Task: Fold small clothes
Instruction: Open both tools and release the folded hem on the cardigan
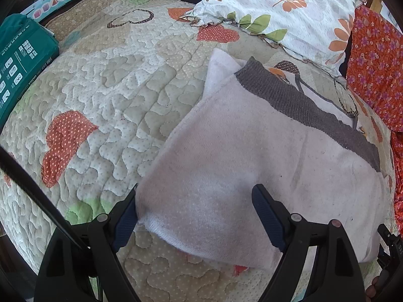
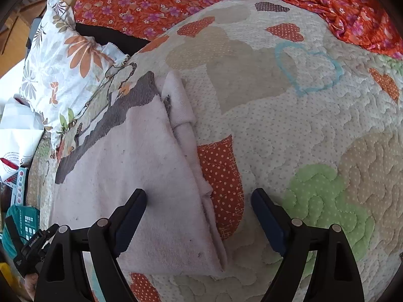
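**Pale pink garment lies folded on the heart-patterned quilt**

A small pale pink fleecy garment (image 1: 239, 156) with a band of grey ribbed knit (image 1: 297, 98) along its far edge lies flat on a cream quilted bedspread (image 1: 113, 95) sewn with orange dotted, tan and green heart patches. The pink cloth is doubled over: in the right wrist view several layered edges run side by side down its right side (image 2: 191, 151), and a narrow folded strip sticks out beyond the grey band at the top. The surface is soft and slightly pilled, with a few dark specks of lint. A thin grey cord trails from the ribbed band onto the quilt.

The left gripper (image 1: 196, 216) stands above the near left corner of the garment, its dark blue-padded fingers (image 1: 267, 216) spread wide; the cloth lies between them but the pads do not press on it. The right gripper (image 2: 199, 216) has its fingers equally wide apart, straddling the garment's right edge, one finger over the pink cloth and the other over the quilt, gripping nothing.

Beyond the garment lie a white pillow with orange flowers (image 1: 289, 7) and an orange floral cloth (image 1: 375, 63). A teal box (image 1: 17, 63) sits at the quilt's left edge.
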Demonstrator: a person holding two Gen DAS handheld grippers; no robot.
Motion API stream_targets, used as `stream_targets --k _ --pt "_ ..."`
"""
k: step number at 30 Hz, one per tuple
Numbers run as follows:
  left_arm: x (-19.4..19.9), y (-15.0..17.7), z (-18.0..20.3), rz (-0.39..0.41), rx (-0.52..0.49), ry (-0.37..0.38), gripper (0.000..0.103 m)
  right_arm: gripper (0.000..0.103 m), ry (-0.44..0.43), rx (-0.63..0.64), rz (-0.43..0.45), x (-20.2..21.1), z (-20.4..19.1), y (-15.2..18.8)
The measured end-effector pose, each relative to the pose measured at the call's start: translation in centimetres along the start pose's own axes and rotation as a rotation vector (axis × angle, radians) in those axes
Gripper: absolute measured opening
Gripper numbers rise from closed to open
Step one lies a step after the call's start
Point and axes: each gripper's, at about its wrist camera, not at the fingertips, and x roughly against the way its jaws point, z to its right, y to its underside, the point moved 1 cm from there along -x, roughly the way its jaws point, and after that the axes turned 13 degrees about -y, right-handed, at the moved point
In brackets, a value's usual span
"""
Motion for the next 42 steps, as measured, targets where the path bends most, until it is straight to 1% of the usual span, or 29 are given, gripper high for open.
stream_targets --k 13,22,23,25,28,30,32,34,37,40,42 --pt "-0.6 0.2 0.0 -0.007 -0.016 -0.019 0.084 0.091 -0.003 0.012 -0.009 -0.2 -0.1 -0.1" --pt "-0.6 0.1 -0.1 -0.012 -0.009 -0.012 0.084 0.094 0.024 0.051 -0.013 -0.6 -0.7 0.2" --pt "-0.6 0.1 -0.1 -0.012 -0.009 -0.013 0.084 0.094 0.019 0.045 -0.009 -0.5 -0.6 0.2" --pt "-0.6 0.1 -0.1 -0.011 -0.010 -0.013 0.084 0.094 -0.020 -0.009 0.009 0.0 0.0 0.0" --pt "-0.6 0.1 -0.2 -0.011 -0.012 -0.015 0.084 0.094 -0.110 -0.116 0.013 0.8 1.4 -0.5" --pt "-0.5 0.1 -0.1 -0.013 -0.008 -0.012 0.084 0.094 -0.150 -0.158 0.011 1.0 2.1 -0.7" --pt "-0.5 0.0 -0.2 -0.014 -0.003 -0.008 0.084 0.093 -0.161 -0.168 0.010 1.0 2.1 -0.7" --pt "-0.4 0.0 -0.1 -0.016 0.002 -0.004 0.084 0.093 -0.142 -0.134 0.004 0.8 1.6 -0.6" --pt "-0.2 -0.3 -0.3 -0.019 0.013 0.013 0.084 0.089 -0.098 -0.048 0.003 0.3 0.3 -0.3" --pt "0.3 -0.9 -1.0 -0.009 0.042 0.030 0.084 0.077 -0.053 0.022 0.013 -0.1 -0.5 0.0" --pt "0.6 -1.4 -1.7 -0.004 0.067 0.035 0.084 0.066 -0.018 0.077 0.023 -0.4 -1.2 0.2"
